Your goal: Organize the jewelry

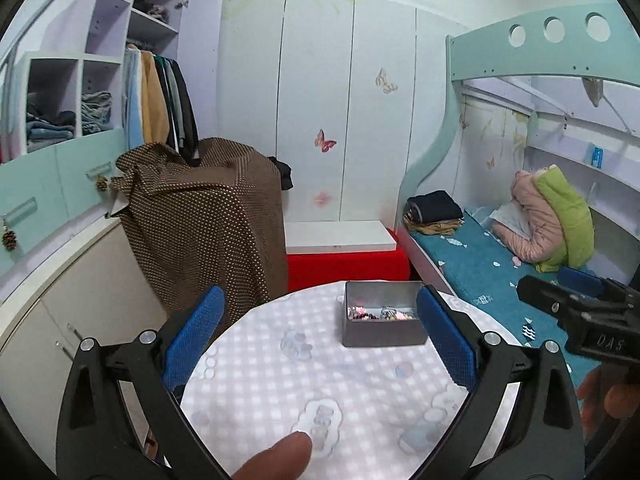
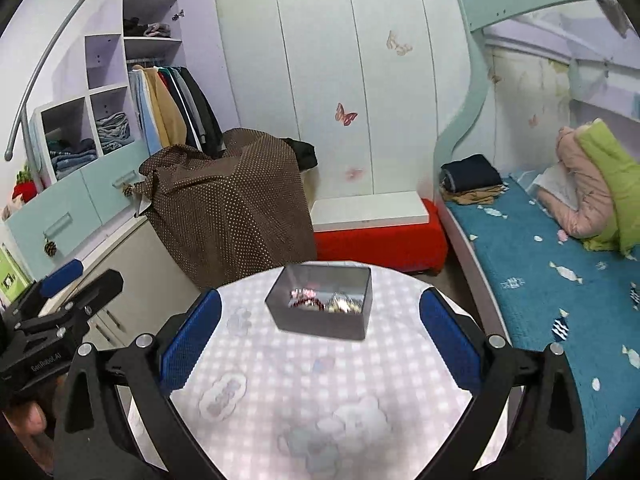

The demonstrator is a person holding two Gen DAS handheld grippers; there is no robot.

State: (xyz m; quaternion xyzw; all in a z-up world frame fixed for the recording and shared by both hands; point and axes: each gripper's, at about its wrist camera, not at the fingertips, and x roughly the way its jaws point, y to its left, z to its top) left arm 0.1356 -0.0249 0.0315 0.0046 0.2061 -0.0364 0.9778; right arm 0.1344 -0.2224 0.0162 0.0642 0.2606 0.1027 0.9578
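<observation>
Grey box (image 1: 383, 330) w/ jewelry (image 1: 380, 314) sits on the far half of the round table (image 1: 280, 392), open top up. Long axis runs left-right across the left wrist view; in the right wrist view it's skewed, near left corner turned toward the cam. Contents heaped along the near wall of the box: dark red beads, silvery bits, poss. rings, too small to sort out.

Left gripper (image 1: 320, 332) hangs over the near table edge, blue pads spread wide, nothing between them; box lies ahead, near its right pad. A fingertip (image 1: 276, 456) pokes in at the bottom of that view. Right gripper (image 2: 320, 336) likewise spread wide and empty, box centred ahead betw. the pads.

Table has a pale pink-white check cover w/ cloud prints. Small bedroom: white wardrobe (image 1: 320, 100) w/ butterfly stickers at back, brown dotted cloth (image 1: 200, 216) draped left, red bench (image 1: 344, 266) behind the table, bunk bed (image 1: 500, 264) w/ teal sheet right, open shelves and hanging clothes far left
</observation>
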